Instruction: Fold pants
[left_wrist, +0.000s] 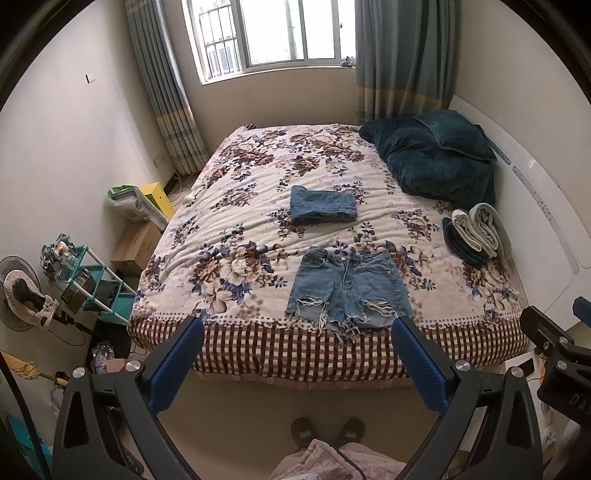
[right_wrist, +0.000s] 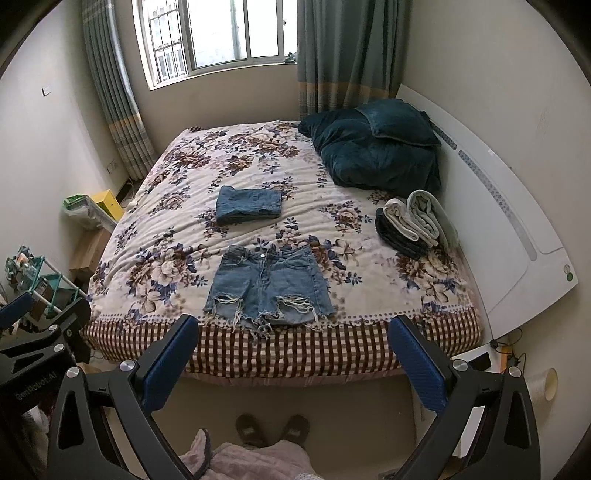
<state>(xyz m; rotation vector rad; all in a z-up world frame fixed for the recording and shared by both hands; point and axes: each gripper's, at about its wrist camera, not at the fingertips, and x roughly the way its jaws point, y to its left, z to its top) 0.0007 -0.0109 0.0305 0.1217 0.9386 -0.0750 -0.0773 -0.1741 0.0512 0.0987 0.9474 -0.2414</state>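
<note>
A home bedroom: bed (left_wrist: 258, 206), curtained window (left_wrist: 273, 33), slippers (left_wrist: 327, 432).

The right gripper (left_wrist: 576, 354) is cut off at the frame edge, and the shelf (left_wrist: 88, 280) clutter's way too tiny to identify.

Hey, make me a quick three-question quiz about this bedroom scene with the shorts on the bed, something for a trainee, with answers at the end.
1. True or false: the ripped denim shorts lie spread flat near the bed's front edge.
2. Which sits farther from the camera: A) the folded denim piece, B) the ripped denim shorts?
3. Fill in: the left claw and right claw are both ____, holding nothing.

Key: 1 true. 2 A. 3 open.
</note>
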